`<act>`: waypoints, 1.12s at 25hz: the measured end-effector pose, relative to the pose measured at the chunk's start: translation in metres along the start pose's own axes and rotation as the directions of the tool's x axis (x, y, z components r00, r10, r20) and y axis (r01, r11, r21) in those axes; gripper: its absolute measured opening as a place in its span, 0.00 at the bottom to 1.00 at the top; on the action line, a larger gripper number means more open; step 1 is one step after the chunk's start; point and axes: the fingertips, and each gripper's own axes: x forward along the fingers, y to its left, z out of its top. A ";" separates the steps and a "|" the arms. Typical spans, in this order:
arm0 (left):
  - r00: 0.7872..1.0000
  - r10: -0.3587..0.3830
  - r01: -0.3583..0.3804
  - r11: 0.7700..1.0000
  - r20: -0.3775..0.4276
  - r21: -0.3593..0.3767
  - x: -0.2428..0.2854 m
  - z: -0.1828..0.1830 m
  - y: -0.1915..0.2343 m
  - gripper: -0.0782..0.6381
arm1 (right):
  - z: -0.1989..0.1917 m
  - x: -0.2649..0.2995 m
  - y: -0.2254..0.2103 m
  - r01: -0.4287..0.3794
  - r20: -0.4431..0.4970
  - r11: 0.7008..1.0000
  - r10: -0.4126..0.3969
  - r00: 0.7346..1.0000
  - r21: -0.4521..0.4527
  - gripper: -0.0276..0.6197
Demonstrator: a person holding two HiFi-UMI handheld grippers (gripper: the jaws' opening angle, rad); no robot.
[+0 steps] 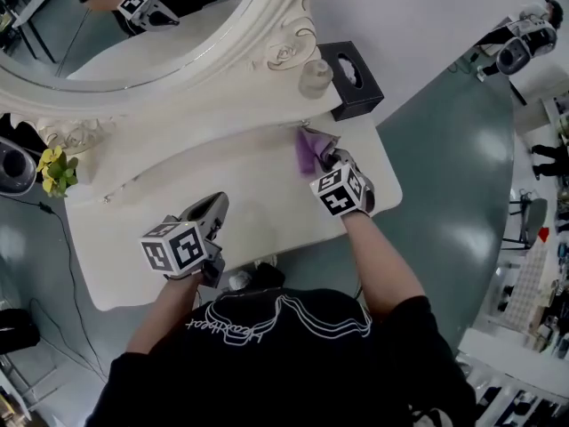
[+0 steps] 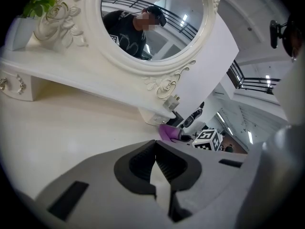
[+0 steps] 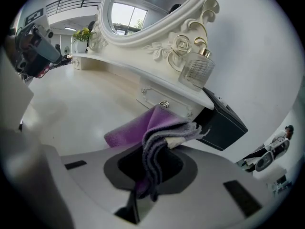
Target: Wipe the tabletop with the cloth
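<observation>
The purple cloth (image 1: 308,149) (image 3: 147,128) lies bunched on the white tabletop (image 1: 240,194) at its right end, near the black tissue box. My right gripper (image 1: 329,161) (image 3: 152,163) is shut on the cloth, with a fold hanging between its jaws. In the left gripper view the cloth (image 2: 167,132) shows far off, next to the right gripper's marker cube. My left gripper (image 1: 213,212) (image 2: 155,168) rests at the table's front left, its jaws shut with nothing between them.
A black tissue box (image 1: 351,80) (image 3: 224,125) and a glass perfume bottle (image 1: 314,76) (image 3: 196,68) stand on the raised shelf under the ornate white mirror (image 1: 160,25). A small drawer knob (image 3: 164,103) sits just behind the cloth. Yellow flowers (image 1: 55,169) stand far left.
</observation>
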 end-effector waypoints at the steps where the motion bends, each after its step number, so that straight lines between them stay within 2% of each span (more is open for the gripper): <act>1: 1.000 -0.008 0.008 1.000 0.002 -0.002 0.001 0.000 -0.002 0.12 | -0.004 -0.001 -0.002 0.005 -0.003 1.000 -0.005 1.000 0.002 0.13; 15: 0.999 -0.026 0.027 0.999 -0.027 0.043 0.019 0.012 -0.011 0.12 | -0.056 -0.015 -0.066 0.128 -0.083 0.989 -0.122 0.989 0.076 0.12; 22: 0.999 -0.019 0.020 0.999 -0.038 0.030 0.024 0.016 -0.003 0.12 | -0.079 -0.018 -0.101 0.180 -0.142 0.979 -0.165 0.976 0.099 0.13; 28: 0.999 -0.013 0.015 0.999 -0.040 0.049 0.017 0.020 0.000 0.12 | -0.092 -0.019 -0.124 0.231 -0.175 0.966 -0.209 0.962 0.114 0.13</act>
